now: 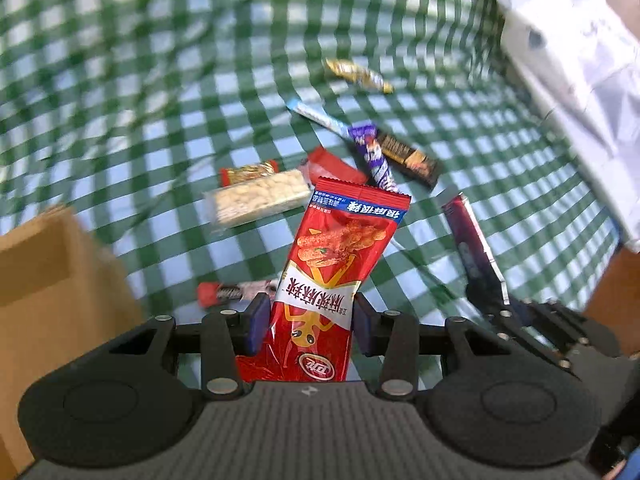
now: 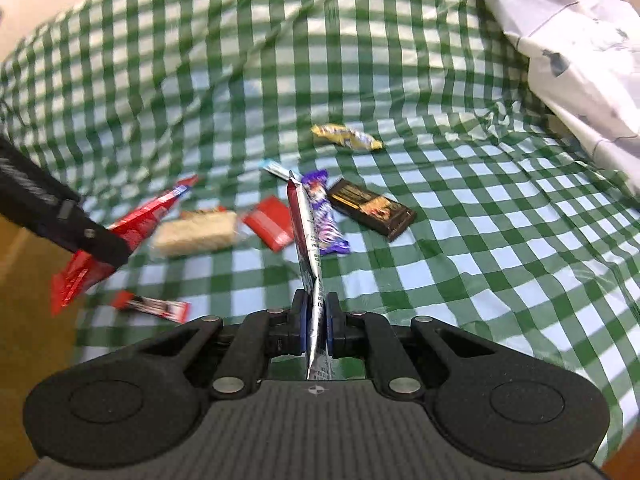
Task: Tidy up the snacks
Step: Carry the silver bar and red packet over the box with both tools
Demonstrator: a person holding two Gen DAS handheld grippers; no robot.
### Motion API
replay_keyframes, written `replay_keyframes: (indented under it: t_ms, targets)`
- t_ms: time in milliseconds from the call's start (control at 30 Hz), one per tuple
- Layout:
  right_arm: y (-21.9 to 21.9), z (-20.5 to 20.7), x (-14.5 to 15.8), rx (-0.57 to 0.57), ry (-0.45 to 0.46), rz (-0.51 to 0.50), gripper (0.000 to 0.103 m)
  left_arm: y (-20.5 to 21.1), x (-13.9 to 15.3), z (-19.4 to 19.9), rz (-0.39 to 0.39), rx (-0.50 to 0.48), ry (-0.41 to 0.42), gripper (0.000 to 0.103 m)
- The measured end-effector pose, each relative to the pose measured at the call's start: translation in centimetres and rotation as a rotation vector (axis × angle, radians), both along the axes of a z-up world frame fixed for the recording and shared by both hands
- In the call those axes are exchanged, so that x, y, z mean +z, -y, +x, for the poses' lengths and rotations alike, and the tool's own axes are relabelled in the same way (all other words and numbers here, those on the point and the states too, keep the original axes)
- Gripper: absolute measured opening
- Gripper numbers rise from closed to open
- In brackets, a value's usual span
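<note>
My left gripper is shut on a red spicy-snack packet, held above the green checked cloth; the packet also shows in the right wrist view. My right gripper is shut on a thin dark packet with a silver back, seen edge-on; it also shows in the left wrist view. On the cloth lie a clear-wrapped peanut bar, a flat red packet, a purple bar, a black-gold bar, a gold candy, a light blue stick and a small red-black bar.
A brown cardboard box stands at the left, close to my left gripper. A white patterned bag lies at the far right on the cloth. The green checked cloth is wrinkled and covers the table.
</note>
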State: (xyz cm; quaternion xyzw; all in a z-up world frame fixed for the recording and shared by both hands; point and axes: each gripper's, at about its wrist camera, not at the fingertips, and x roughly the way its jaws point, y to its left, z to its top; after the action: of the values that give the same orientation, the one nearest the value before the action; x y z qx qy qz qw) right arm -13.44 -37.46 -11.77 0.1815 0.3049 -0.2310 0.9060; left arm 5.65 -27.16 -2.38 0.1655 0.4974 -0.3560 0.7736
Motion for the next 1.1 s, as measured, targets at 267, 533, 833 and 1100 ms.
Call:
replay_keyframes:
  t_ms: [267, 533, 833, 1100]
  targets:
    - [-8.5, -2.3, 5.8, 0.11, 0.117, 0.074, 0.009, -11.9, 6.3, -5.9, 0.013, 0.167, 0.107, 0.048]
    - [-19.0, -3.2, 9.6, 0.337, 0.122, 0.121, 0.009, -24.0, 8.3, -10.0, 0.018, 0.321, 0.135, 0.048]
    - [-26.2, -5.2, 13.2, 0.391, 0.071, 0.078, 0.009, -32.8, 9.2, -13.2, -0.055, 0.403, 0.162, 0.048]
    - [-28.6, -5.9, 14.4, 0.39, 0.032, 0.026, 0.009, -35.1, 9.2, -14.2, -0.109, 0.412, 0.166, 0.048]
